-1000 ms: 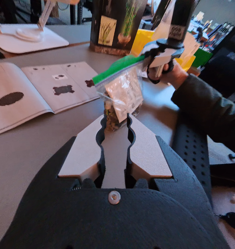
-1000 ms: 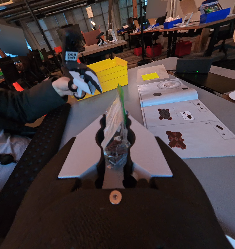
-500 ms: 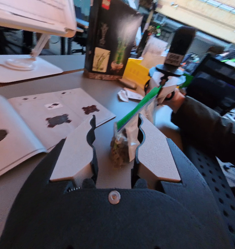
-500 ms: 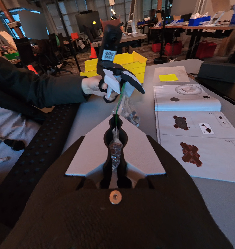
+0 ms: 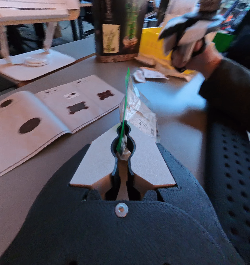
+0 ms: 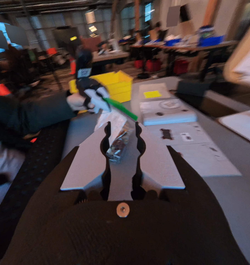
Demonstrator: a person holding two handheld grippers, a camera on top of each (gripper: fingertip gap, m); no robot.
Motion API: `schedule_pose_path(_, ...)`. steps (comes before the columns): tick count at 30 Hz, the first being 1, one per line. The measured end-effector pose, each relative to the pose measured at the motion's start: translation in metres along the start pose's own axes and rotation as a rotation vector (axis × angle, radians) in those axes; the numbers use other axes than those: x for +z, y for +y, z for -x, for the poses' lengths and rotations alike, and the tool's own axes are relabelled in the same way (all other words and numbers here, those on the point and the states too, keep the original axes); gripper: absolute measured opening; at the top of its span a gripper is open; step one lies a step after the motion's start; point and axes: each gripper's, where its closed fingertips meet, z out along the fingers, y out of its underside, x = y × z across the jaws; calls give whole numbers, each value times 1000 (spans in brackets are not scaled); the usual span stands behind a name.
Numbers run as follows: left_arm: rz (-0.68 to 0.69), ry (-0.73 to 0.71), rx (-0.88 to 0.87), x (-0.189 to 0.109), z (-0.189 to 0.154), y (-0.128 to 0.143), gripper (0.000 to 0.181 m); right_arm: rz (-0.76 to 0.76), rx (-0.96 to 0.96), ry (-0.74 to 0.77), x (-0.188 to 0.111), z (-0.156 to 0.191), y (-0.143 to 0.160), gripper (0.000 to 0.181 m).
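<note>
Clear bag [image 5: 137, 113] with green strip pinched in left gripper [image 5: 123, 126], right gripper [image 6: 122, 126] spread, empty

The bag [image 5: 137, 110] is clear, crinkled glossy plastic with a green plastic strip. The fingers [image 5: 147, 162] look matt and grainy in ridged black plastic. The booklet [image 5: 49, 114] is smooth paper on a matt grey surface [image 5: 28, 190].

Your left gripper [image 5: 123, 126] and right gripper [image 6: 122, 124] match: black ribbed printed bodies, pale flat fingers [image 6: 87, 162] with wavy black inner edges, one silver screw [image 6: 122, 210] at centre. You wear dark sleeves [image 5: 227, 91].
</note>
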Motion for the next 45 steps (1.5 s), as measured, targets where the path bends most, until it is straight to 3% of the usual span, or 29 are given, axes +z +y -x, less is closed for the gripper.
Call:
schedule_pose_path(2, -9, -60, -28, -13, 14, 5, 0, -79, 13, 284, -44, -23, -31, 37)
schedule_pose_path(4, -56, -97, -75, -23, 24, 3, 5, -155, -26, 606, -114, -35, -57, 44)
schedule_pose_path(7, -132, -145, -130, -33, 35, -7, 24, -191, -80, 1188, -278, -54, -63, 51)
schedule_pose_path(9, -155, -165, -126, -36, 35, -13, 29, -182, 27, 1519, -401, -59, -36, 72)
schedule_pose_path(11, -150, -205, -96, -35, 35, -15, 33, -186, 187, 1663, -489, -54, 4, 81)
schedule_pose_path(12, -144, -228, -77, -33, 35, -16, 34, -206, 253, 1676, -517, -51, 21, 82)
schedule_pose_path(14, -121, -264, -39, -29, 35, -14, 38, -236, 393, 1634, -544, -48, 55, 85)
schedule_pose_path(17, -75, -291, -10, -24, 36, -8, 41, -262, 495, 1533, -547, -52, 80, 85)
schedule_pose_path(20, -59, -302, -6, -21, 36, -4, 42, -296, 523, 1386, -526, -68, 82, 75)
schedule_pose_path(22, -63, -307, -4, -21, 36, -4, 42, -245, 587, 1314, -512, -78, 93, 55)
schedule_pose_path(23, -65, -306, -2, -21, 35, -5, 41, -214, 614, 1273, -504, -82, 99, 35)
schedule_pose_path(25, -66, -314, 7, -21, 35, -5, 40, -148, 600, 1320, -506, -86, 105, 5)
schedule_pose_path(32, -29, -332, 36, -17, 36, 1, 39, 263, 306, 1469, -504, -82, 101, 4)
schedule_pose_path(37, -3, -353, 61, -17, 38, 4, 37, 220, 150, 1465, -485, -84, 66, 0)
schedule_pose_path(41, 2, -348, 62, -15, 37, 6, 37, 305, 23, 1365, -448, -85, 49, 0)
schedule_pose_path(45, 4, -346, 62, -15, 37, 6, 38, 354, -106, 1322, -420, -76, 7, 0)
